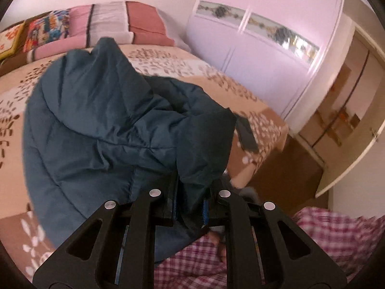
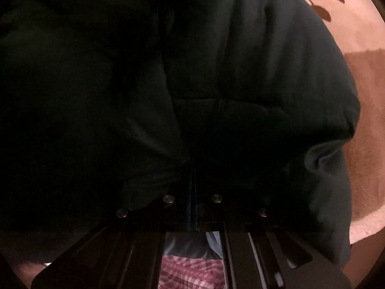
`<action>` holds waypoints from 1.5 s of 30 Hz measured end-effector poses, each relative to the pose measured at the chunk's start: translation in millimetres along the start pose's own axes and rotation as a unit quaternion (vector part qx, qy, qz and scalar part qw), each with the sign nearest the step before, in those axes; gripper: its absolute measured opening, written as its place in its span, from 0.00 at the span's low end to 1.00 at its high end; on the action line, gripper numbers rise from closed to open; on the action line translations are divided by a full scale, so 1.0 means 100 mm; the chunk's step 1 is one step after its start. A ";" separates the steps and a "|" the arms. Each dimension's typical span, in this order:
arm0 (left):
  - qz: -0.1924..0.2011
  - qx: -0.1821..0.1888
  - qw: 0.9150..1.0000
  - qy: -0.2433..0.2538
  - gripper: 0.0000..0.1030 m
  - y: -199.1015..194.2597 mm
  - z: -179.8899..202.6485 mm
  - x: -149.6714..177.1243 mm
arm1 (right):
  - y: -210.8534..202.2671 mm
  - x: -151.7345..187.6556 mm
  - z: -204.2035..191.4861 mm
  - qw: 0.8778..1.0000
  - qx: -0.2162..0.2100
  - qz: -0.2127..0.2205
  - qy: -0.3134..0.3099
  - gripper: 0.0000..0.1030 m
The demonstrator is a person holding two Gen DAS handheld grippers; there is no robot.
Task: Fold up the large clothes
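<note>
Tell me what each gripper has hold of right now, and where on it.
Both hold the dark blue padded jacket: the left gripper pinches a bunched fold near its edge; the right gripper is shut on fabric, part unclear.

Each black claw (image 1: pixel 189 207) (image 2: pixel 192 207) carries silver rivets and blue pads; clothing (image 1: pixel 336 231) is pink-checked.

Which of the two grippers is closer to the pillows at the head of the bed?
Cannot tell. The left gripper grips the jacket, pillows far beyond; the right gripper sees only jacket.
</note>
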State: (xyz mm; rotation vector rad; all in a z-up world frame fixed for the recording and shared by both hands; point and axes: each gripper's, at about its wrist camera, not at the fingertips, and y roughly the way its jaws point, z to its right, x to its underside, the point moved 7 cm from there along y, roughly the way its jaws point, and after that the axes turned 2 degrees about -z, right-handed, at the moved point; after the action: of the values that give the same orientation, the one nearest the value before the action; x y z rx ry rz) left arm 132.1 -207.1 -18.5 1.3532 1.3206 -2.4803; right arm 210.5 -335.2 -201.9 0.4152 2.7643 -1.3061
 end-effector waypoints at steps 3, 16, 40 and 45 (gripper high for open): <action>-0.024 0.008 1.000 -0.003 0.13 0.16 0.00 0.12 | -0.17 0.06 0.24 0.996 -0.067 -0.001 0.061 0.00; -0.092 -0.008 0.995 0.047 0.15 0.70 0.10 0.60 | -1.94 0.14 0.78 0.984 0.008 0.165 0.066 0.04; -0.114 0.039 0.989 0.090 0.46 0.49 0.44 0.62 | -0.53 -0.72 0.11 0.990 0.122 0.034 -0.062 0.00; -0.061 0.021 0.997 0.046 0.46 -0.08 0.16 0.40 | -0.55 -0.72 0.12 0.992 0.109 0.035 -0.052 0.00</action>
State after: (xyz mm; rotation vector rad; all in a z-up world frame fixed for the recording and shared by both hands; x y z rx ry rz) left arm 92.8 -198.4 -37.0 1.4545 1.4192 -2.5655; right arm 264.8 -393.6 -156.3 0.4364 2.5088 -1.5712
